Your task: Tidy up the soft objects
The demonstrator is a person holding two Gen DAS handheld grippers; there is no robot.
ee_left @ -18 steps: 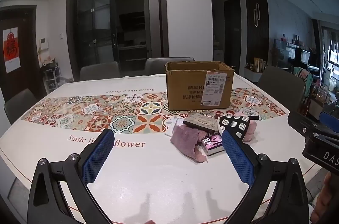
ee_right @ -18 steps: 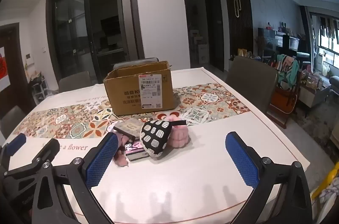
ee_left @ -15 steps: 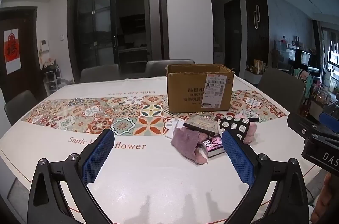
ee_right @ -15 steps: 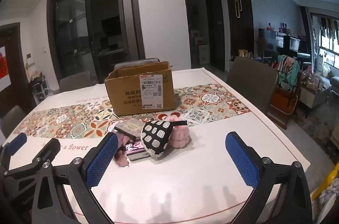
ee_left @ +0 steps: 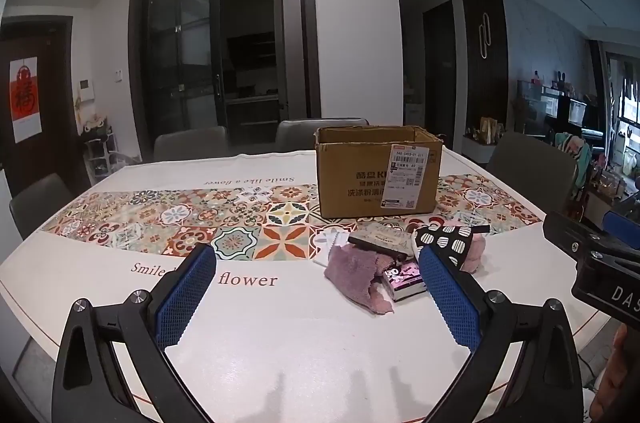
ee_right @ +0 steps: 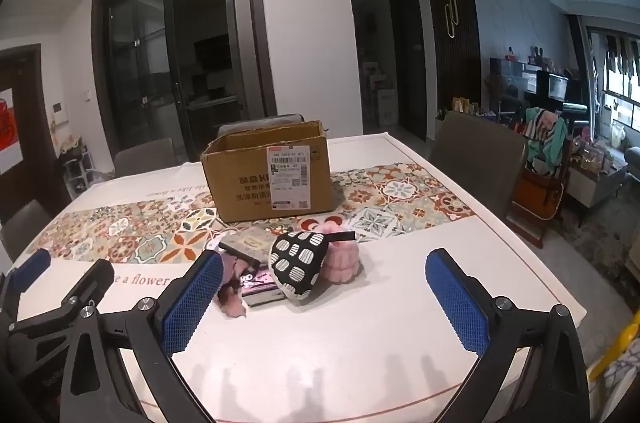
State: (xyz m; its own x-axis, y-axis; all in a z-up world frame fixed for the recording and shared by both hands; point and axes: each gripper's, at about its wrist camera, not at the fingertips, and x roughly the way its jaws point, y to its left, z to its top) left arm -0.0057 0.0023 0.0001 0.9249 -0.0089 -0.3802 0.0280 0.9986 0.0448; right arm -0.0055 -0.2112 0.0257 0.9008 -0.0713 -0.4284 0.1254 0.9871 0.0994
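A small heap lies on the table in front of an open cardboard box (ee_left: 378, 171) (ee_right: 272, 171). It holds a mauve cloth (ee_left: 354, 273) (ee_right: 231, 285), a black-and-white spotted pouch (ee_left: 450, 241) (ee_right: 298, 261), a pink fluffy item (ee_left: 476, 251) (ee_right: 340, 263), and flat booklets (ee_left: 404, 279) (ee_right: 260, 289). My left gripper (ee_left: 316, 297) is open and empty, short of the heap and to its left. My right gripper (ee_right: 324, 297) is open and empty, short of the heap.
The table (ee_left: 280, 323) (ee_right: 340, 343) has a white cloth with a patterned tile runner (ee_left: 192, 223). Chairs stand around it, one at the right (ee_right: 476, 151). My right gripper's body shows at the right edge of the left wrist view (ee_left: 592, 259).
Both views have shifted slightly; the box and heap sit a little higher and nearer. Both grippers stay open and empty.
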